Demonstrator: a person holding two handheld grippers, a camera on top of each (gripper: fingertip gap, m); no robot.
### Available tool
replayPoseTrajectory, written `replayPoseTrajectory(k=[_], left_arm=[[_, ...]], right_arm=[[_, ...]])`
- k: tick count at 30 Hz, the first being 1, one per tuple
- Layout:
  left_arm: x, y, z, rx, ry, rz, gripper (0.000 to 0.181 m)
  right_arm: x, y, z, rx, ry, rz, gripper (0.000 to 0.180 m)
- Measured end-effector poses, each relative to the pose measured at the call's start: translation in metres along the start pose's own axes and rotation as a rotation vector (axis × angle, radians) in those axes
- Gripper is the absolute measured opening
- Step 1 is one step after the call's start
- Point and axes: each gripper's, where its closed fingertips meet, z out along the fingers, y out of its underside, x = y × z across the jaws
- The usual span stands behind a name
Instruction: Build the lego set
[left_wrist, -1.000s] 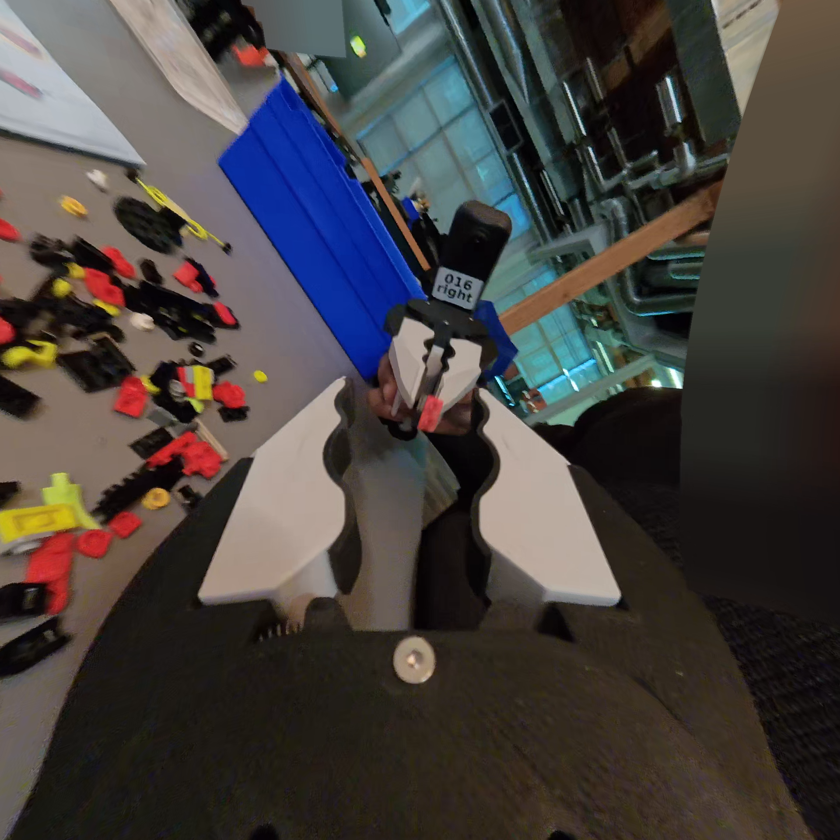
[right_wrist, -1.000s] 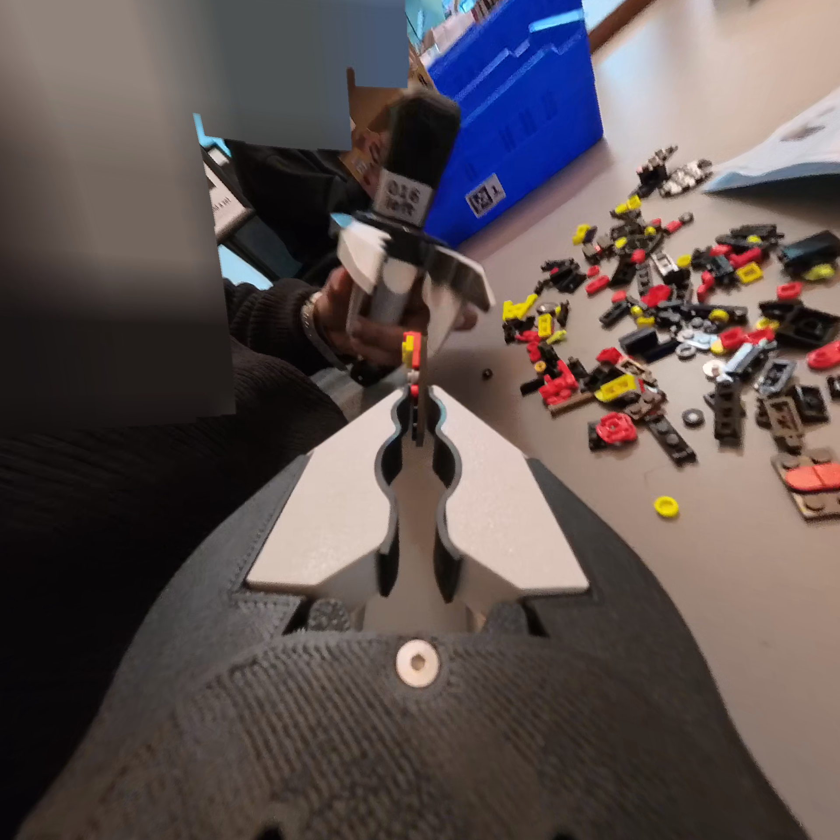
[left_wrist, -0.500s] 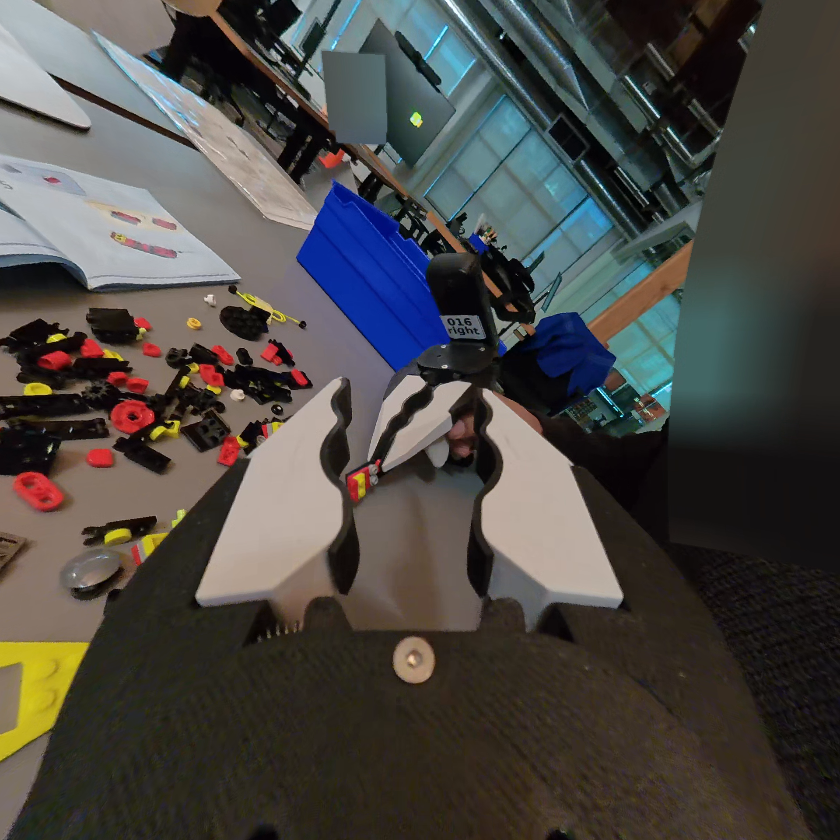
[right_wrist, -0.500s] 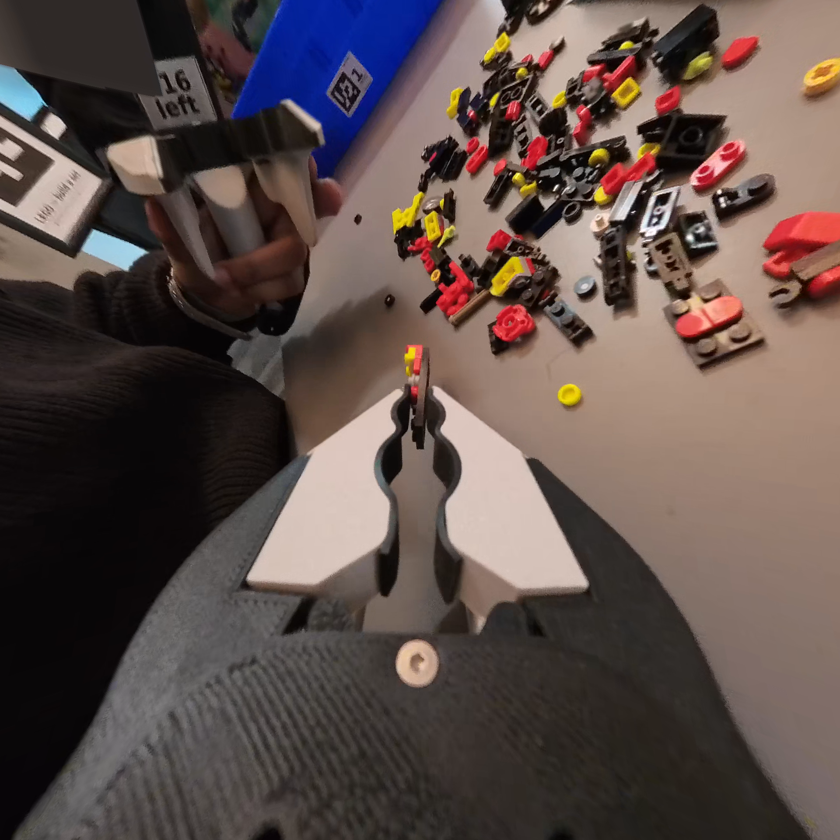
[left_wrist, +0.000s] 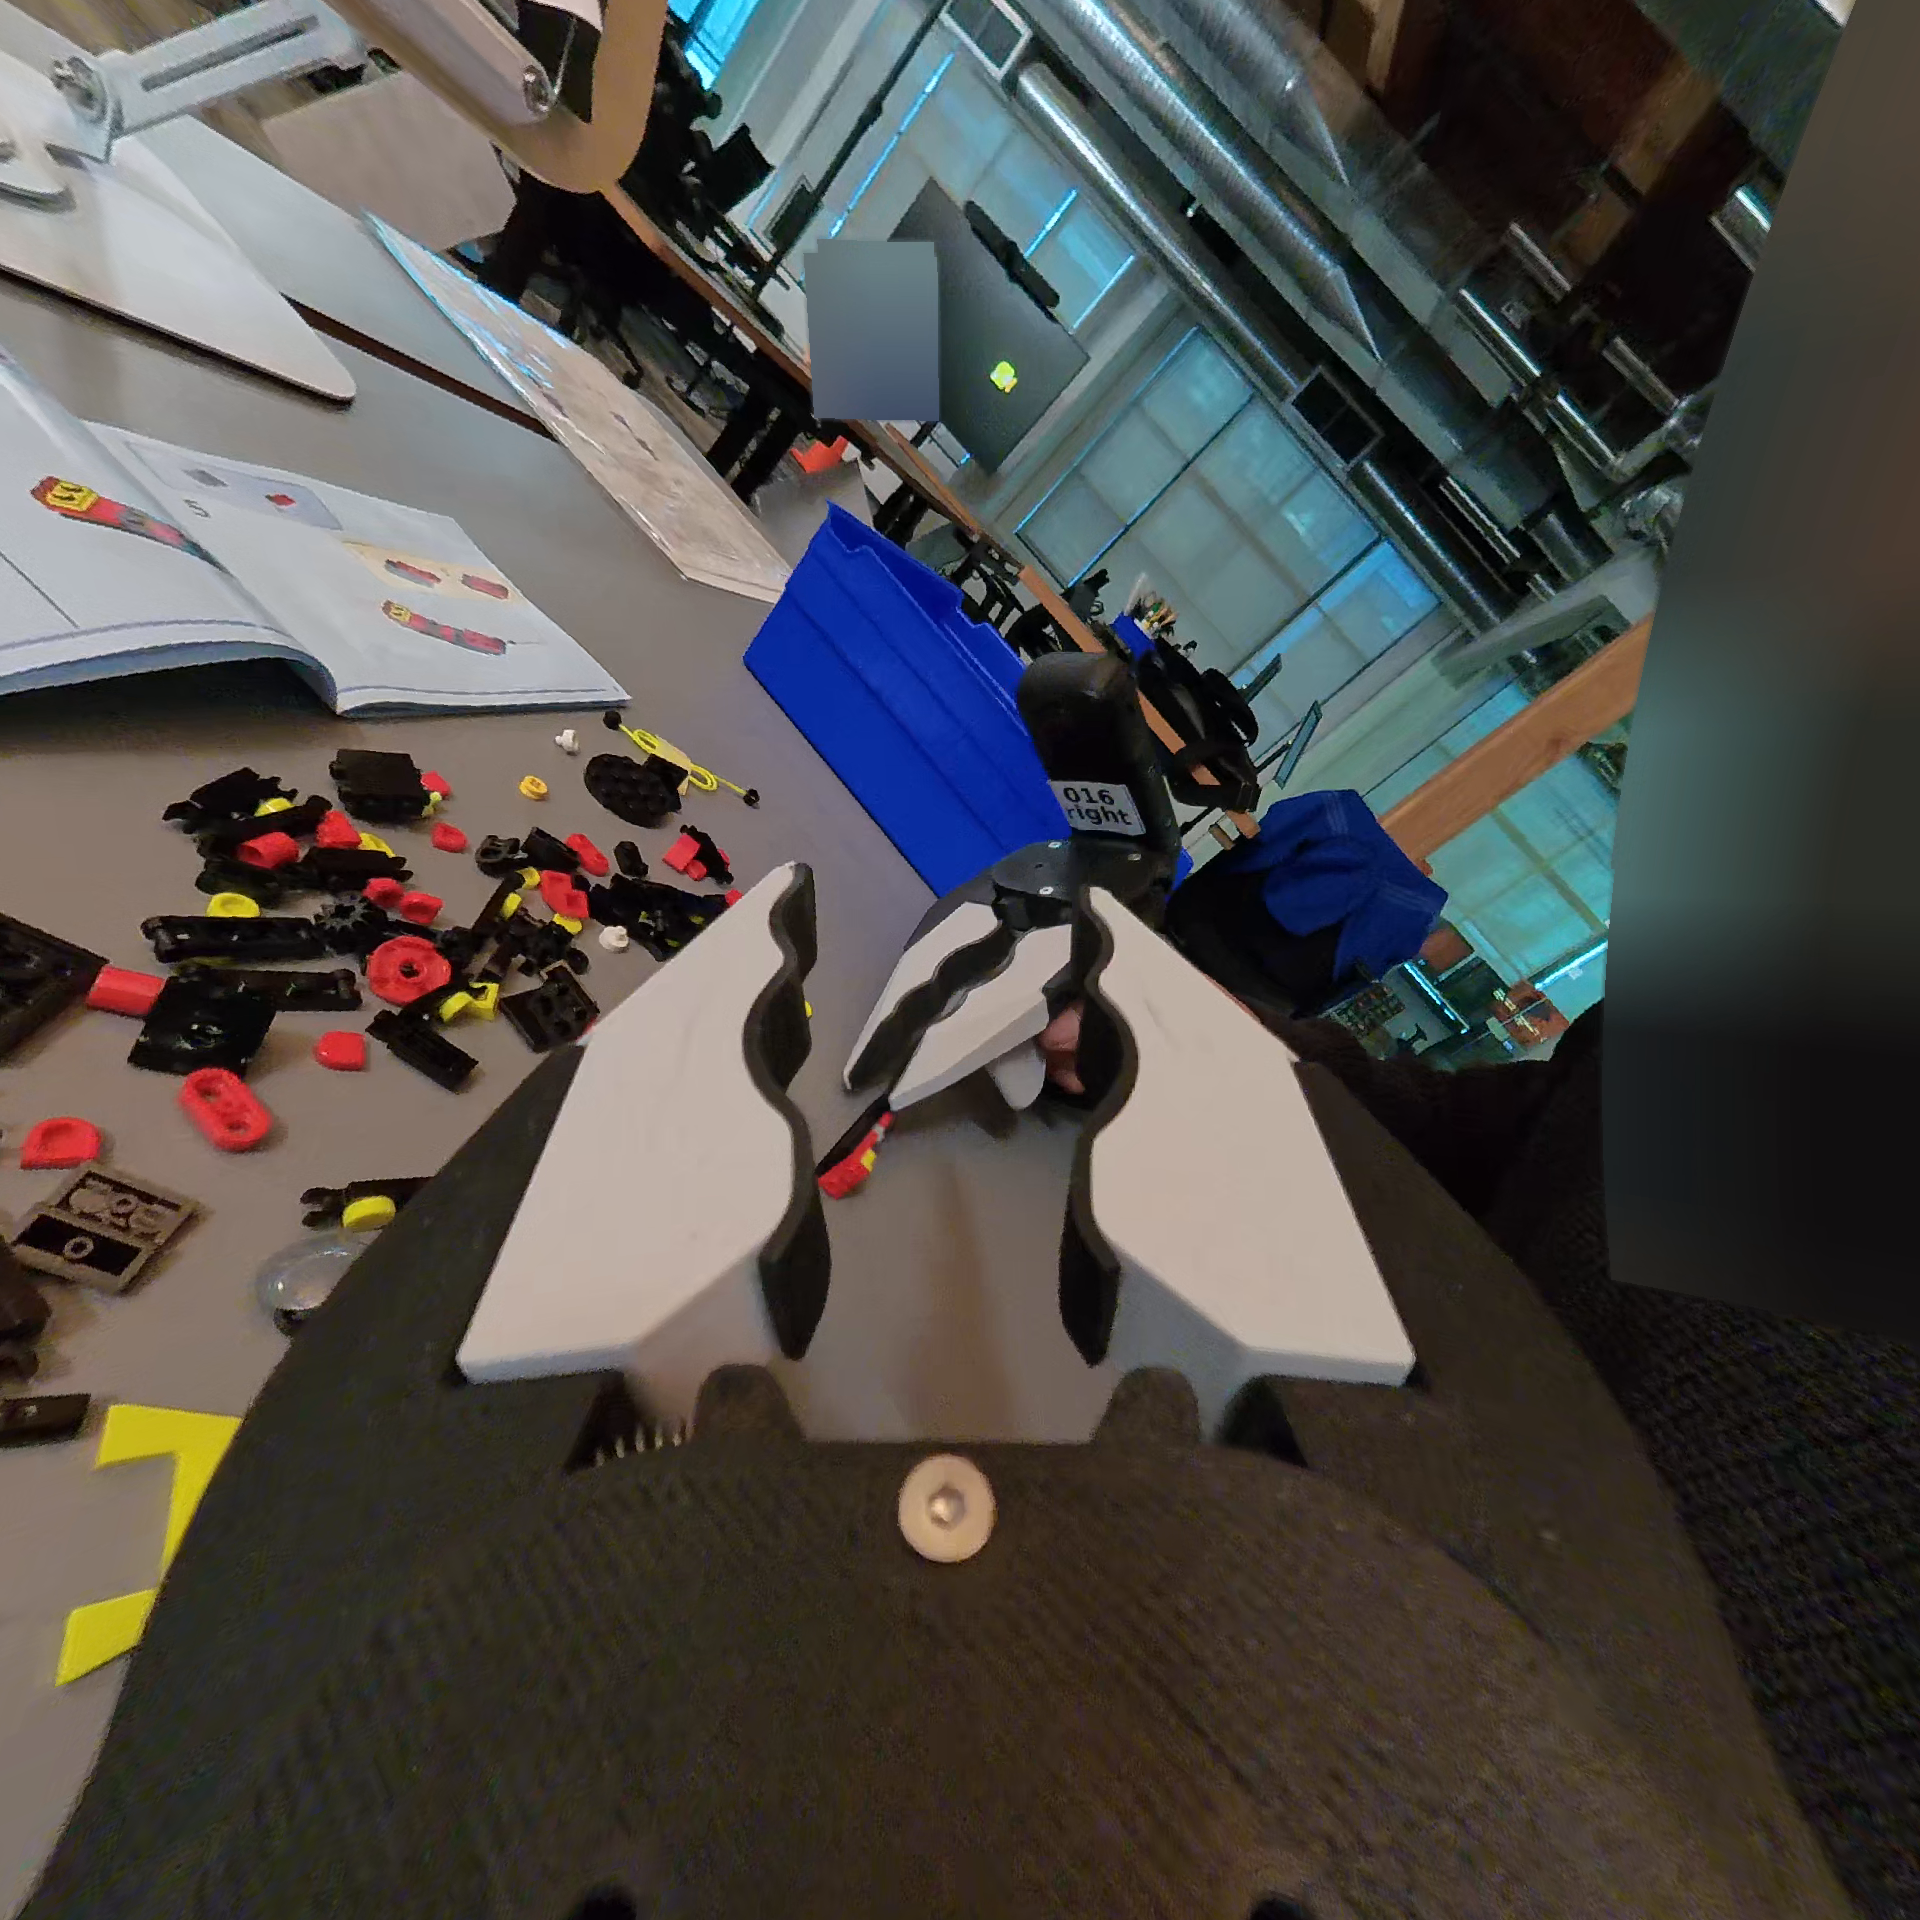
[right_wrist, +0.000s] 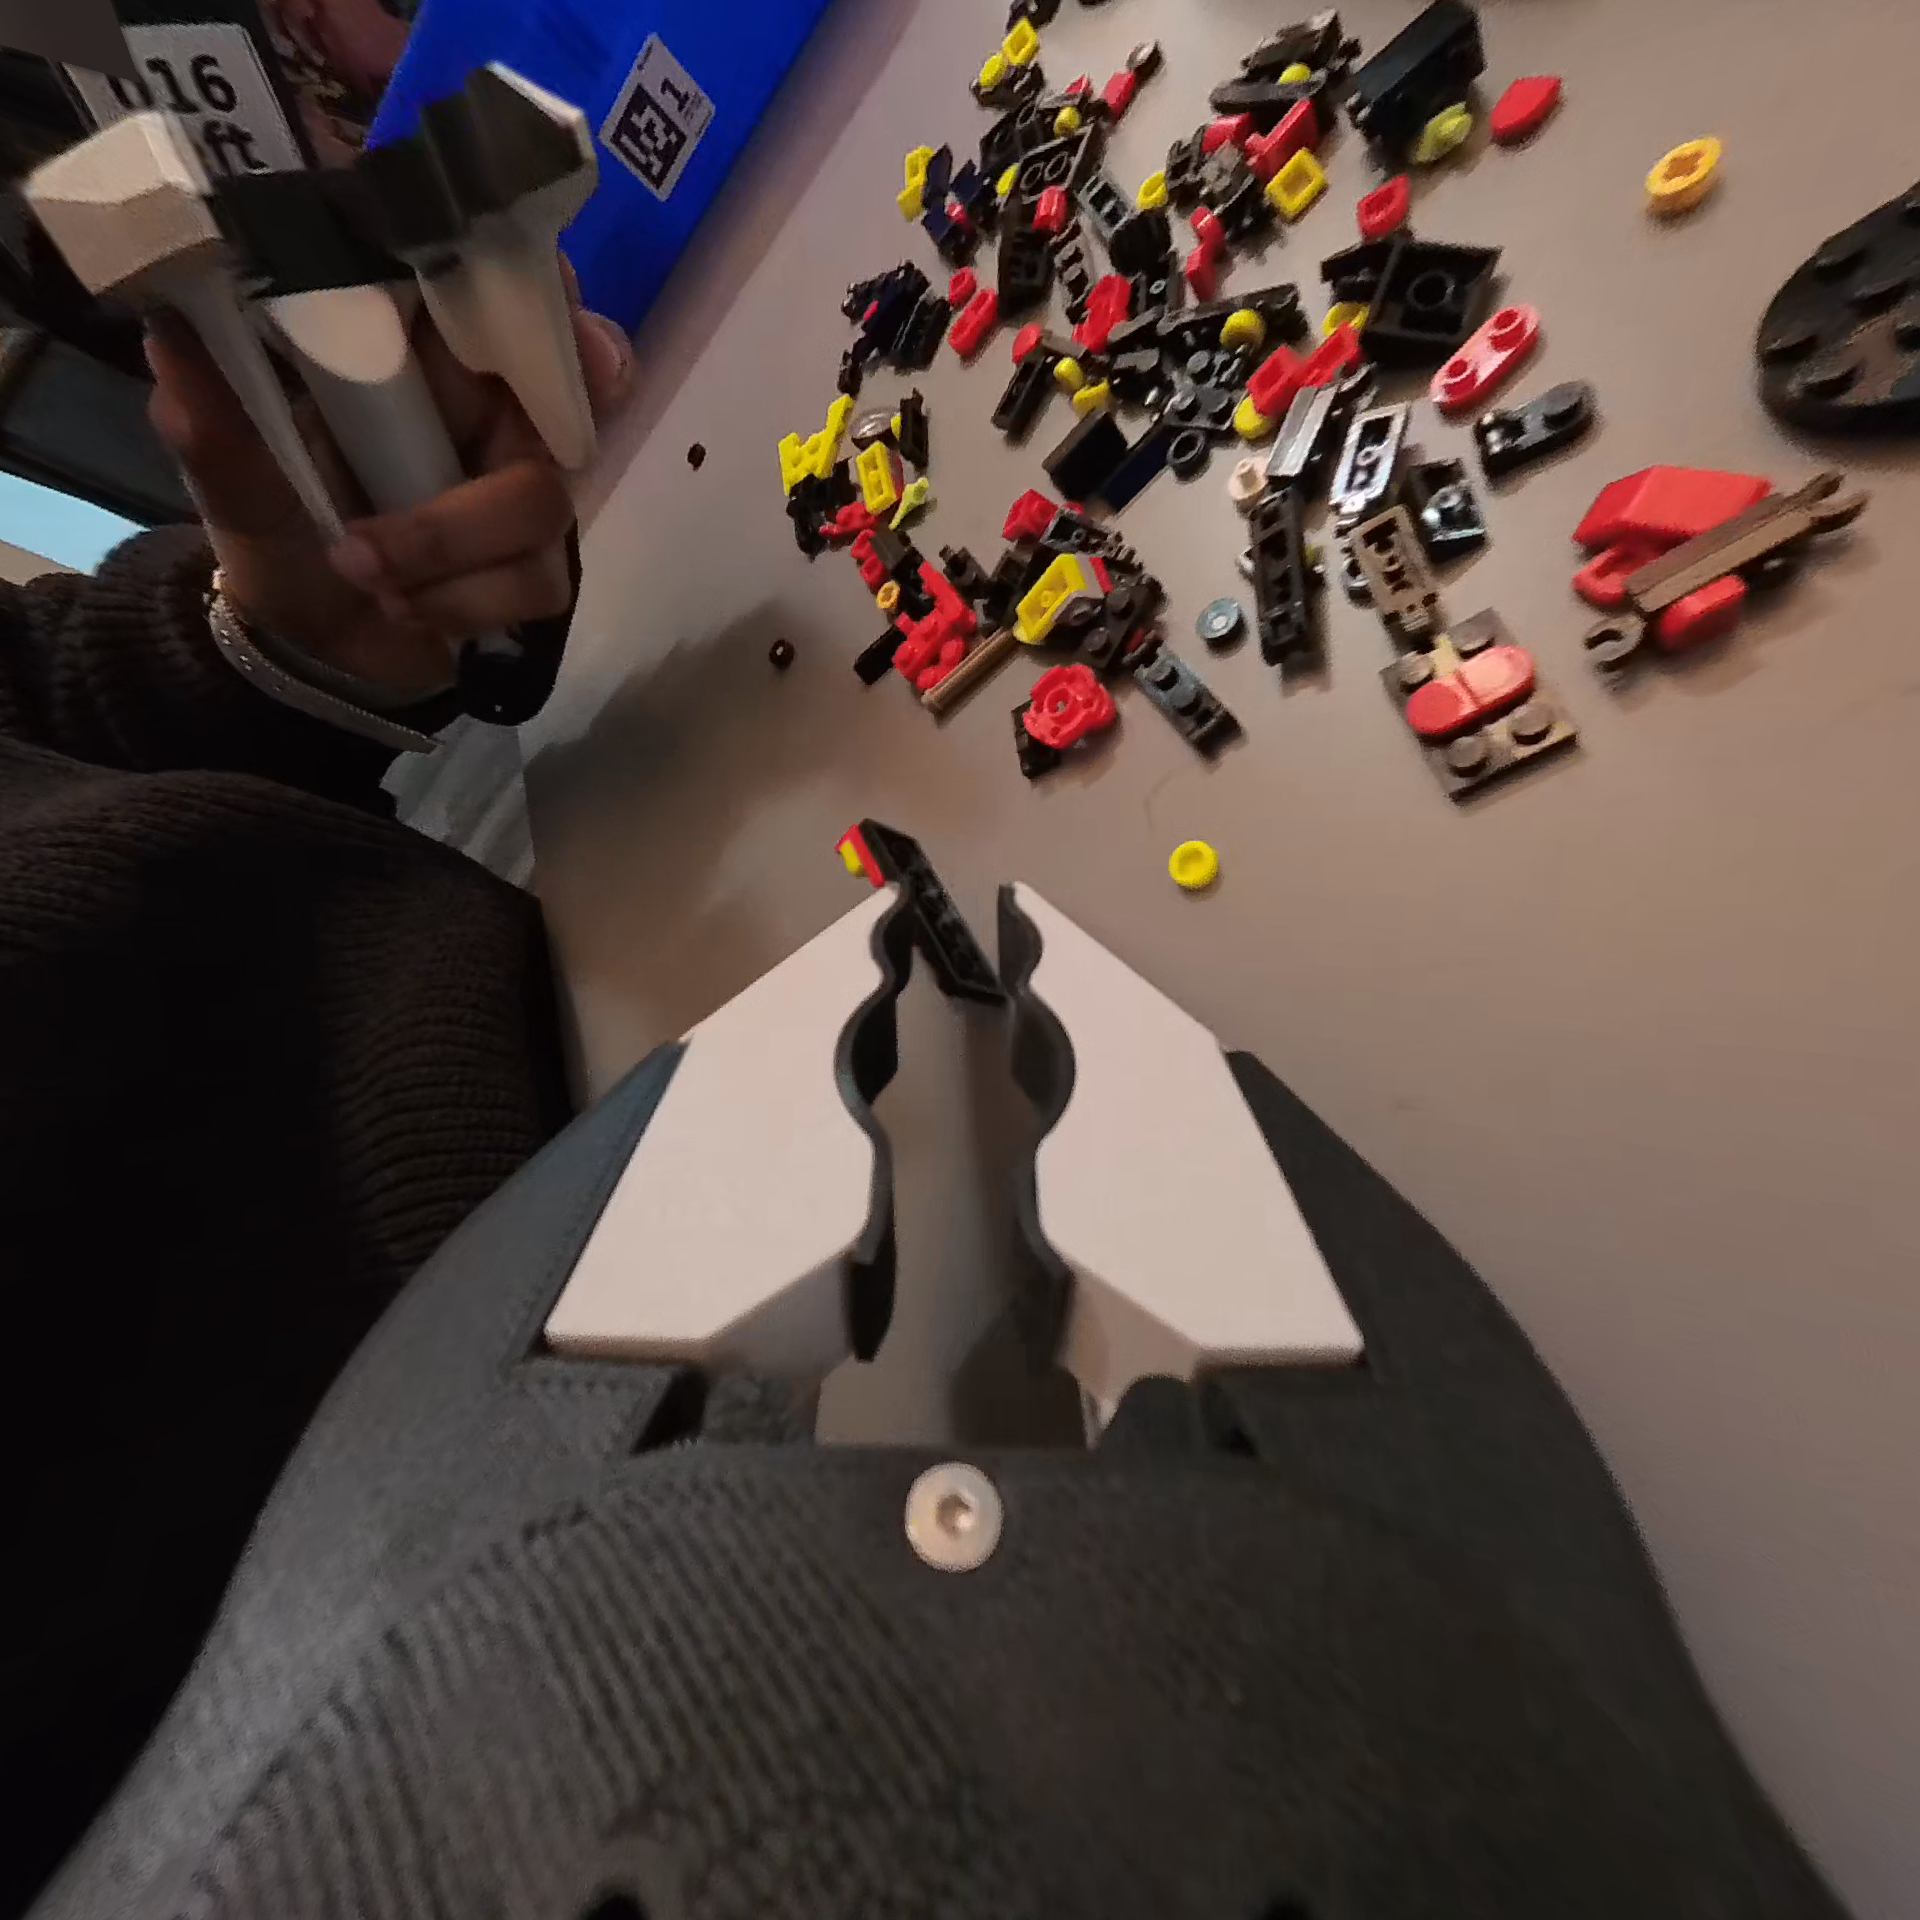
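Observation:
My right gripper (right_wrist: 948, 899) is low over the grey table (right_wrist: 1455, 1143), its jaws a little apart. A thin black lego plate with a red and yellow end (right_wrist: 935, 914) lies tilted and loose between the fingertips. In the left wrist view the right gripper (left_wrist: 873, 1091) points down at the table, with the plate's red and yellow end (left_wrist: 854, 1164) just below its tip. My left gripper (left_wrist: 940, 888) is open and empty, facing the right one. It shows raised at the upper left of the right wrist view (right_wrist: 447, 488), held by a hand (right_wrist: 416, 582).
Several loose black, red and yellow lego pieces (right_wrist: 1143, 416) are spread over the table, also in the left wrist view (left_wrist: 416, 935). A yellow round piece (right_wrist: 1192, 864) lies near the right gripper. A blue bin (left_wrist: 904, 707) and an open instruction booklet (left_wrist: 260, 592) lie beyond. My right fingertips sit around 12 cm from my left ones.
The right gripper came down toward the table and its jaws parted a little; the plate, held edge-on before, now lies tilted. The left gripper moved away, up and to the left.

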Motion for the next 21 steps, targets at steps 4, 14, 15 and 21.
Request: replayPoseTrajectory(k=[4,14,15,21], left_arm=[[-0.001,0.001,0.001,-0.005,0.0,-0.008,0.046],[-0.006,0.007,0.002,-0.037,-0.008,-0.032,0.046],[-0.009,0.008,0.002,-0.052,-0.029,-0.024,0.047],[-0.04,-0.006,-0.015,-0.075,-0.296,0.263,0.061]], right_arm=[[0.004,-0.001,-0.001,-0.003,0.044,-0.052,0.014],[-0.016,-0.014,-0.011,0.04,-0.003,-0.322,0.018],[-0.015,-0.011,-0.008,0.019,0.008,-0.338,0.019],[-0.013,0.006,0.006,-0.092,0.059,-0.437,0.014]])
